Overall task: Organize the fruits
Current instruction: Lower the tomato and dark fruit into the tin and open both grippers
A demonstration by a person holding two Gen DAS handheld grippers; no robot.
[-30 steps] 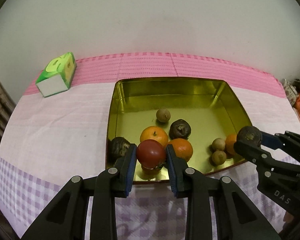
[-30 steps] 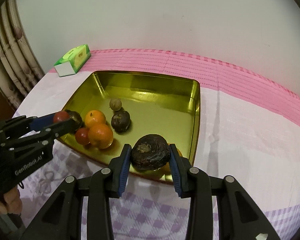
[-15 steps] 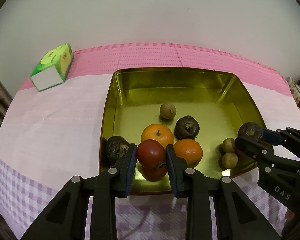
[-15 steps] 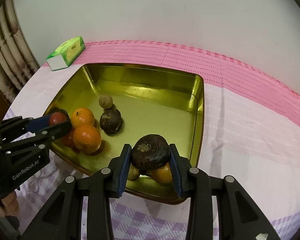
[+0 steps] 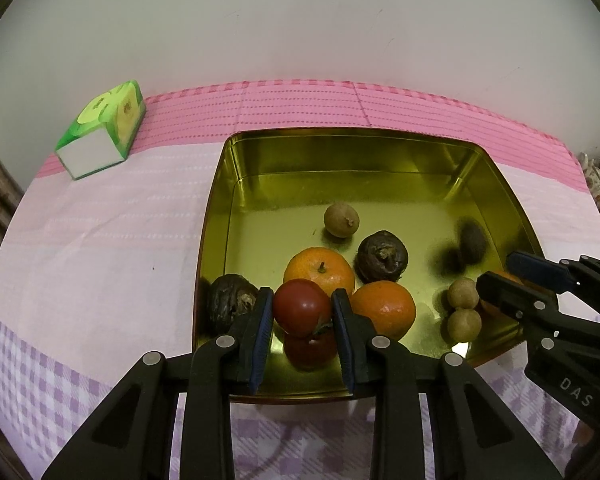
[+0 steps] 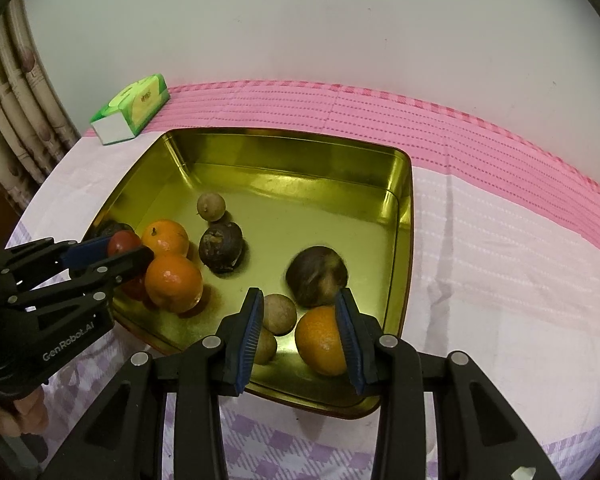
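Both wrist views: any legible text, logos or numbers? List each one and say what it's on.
"GenRobot.AI": on the body of the left gripper, seen in the right wrist view.
"DAS": on the body of the right gripper, seen in the left wrist view; anything after those letters is out of sight.
Green tissue box: print on top too small and blurred to read.

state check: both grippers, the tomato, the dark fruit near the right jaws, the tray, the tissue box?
left gripper: jaws shut on tomato
tomato: held above the tray floor
right gripper: jaws open, nothing between them
dark fruit: blurred, loose in tray
tray: upright on the cloth, holding fruit
tissue box: closed end facing the left camera
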